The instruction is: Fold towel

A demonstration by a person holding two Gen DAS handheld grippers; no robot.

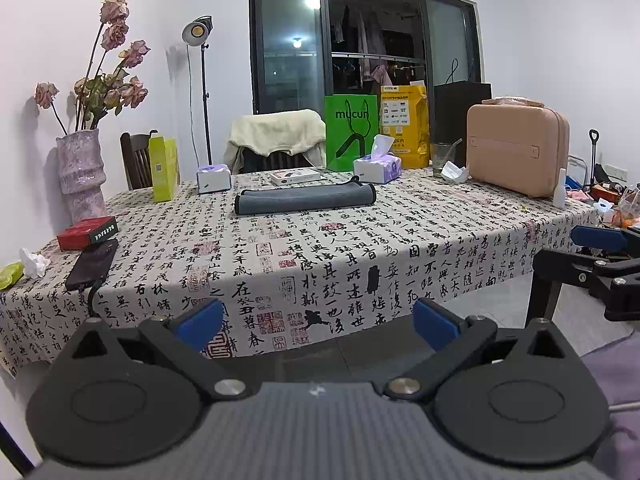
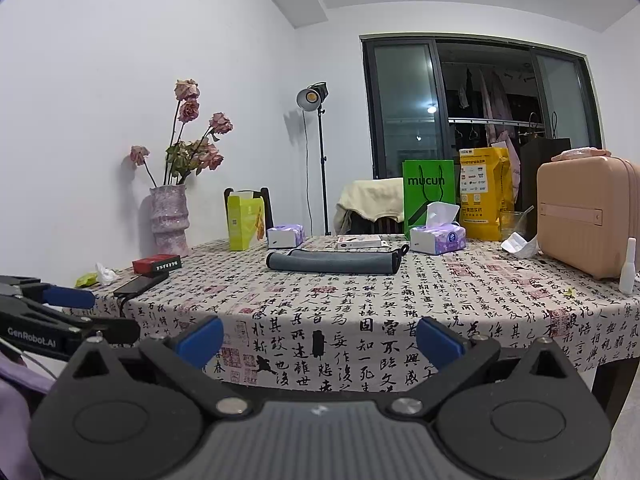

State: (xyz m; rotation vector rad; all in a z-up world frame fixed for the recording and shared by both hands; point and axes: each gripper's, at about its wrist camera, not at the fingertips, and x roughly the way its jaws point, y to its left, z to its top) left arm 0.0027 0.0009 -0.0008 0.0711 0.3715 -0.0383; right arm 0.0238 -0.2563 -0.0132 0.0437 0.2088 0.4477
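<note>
A grey towel (image 1: 305, 199), soft and napped, lay folded into a long narrow band with rounded ends near the middle of the tabletop (image 1: 360, 248), whose cloth was printed with black calligraphy and red seals. The left gripper (image 1: 318, 322) and right gripper (image 2: 319, 335) hung before the near edge, well apart from the towel, jaws spread and holding nothing. A mottled ceramic vase (image 1: 81, 172) stood against white walls.

Home dining rm: clothed table (image 1: 360, 248), vase (image 1: 80, 172), balcony laundry (image 1: 360, 40).
</note>
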